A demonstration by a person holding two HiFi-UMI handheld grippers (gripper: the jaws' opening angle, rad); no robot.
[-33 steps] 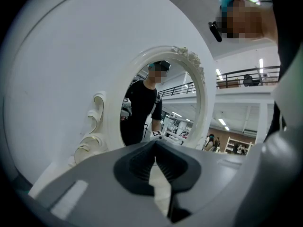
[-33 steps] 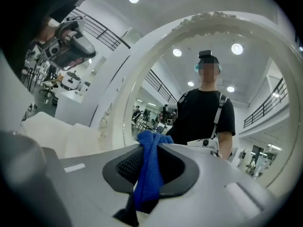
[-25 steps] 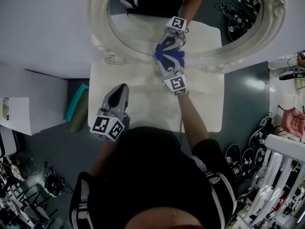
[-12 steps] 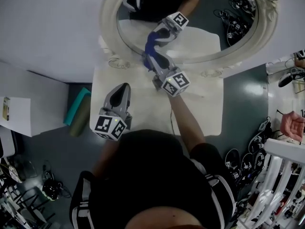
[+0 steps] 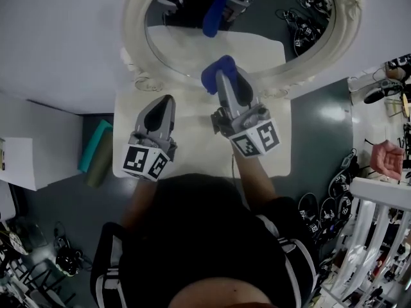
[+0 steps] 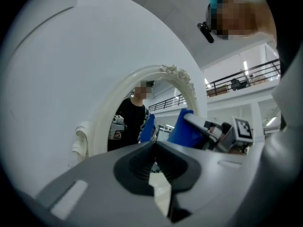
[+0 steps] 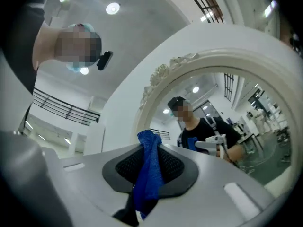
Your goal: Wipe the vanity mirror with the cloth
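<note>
The vanity mirror [image 5: 186,40] is oval with an ornate cream frame [image 5: 131,24] and stands at the back of the white tabletop [image 5: 192,124]. My right gripper [image 5: 221,76] is shut on a blue cloth [image 5: 214,72], held just in front of the mirror's lower rim and apart from the glass. The cloth [image 7: 149,174] shows pinched between the jaws in the right gripper view, and its reflection [image 5: 215,11] shows in the glass. My left gripper [image 5: 164,101] is shut on nothing, over the tabletop to the left of the right one. The left gripper view also shows the cloth [image 6: 184,126].
A teal box [image 5: 96,146] sits on the floor left of the table. A white rack [image 5: 379,236] and cables and black devices [image 5: 343,185] lie at the right. Another person's hand [image 5: 388,156] is at the right edge.
My right gripper has pulled back with the cloth from the mirror's glass toward me and now sits lower over the table. The left gripper has hardly moved.
</note>
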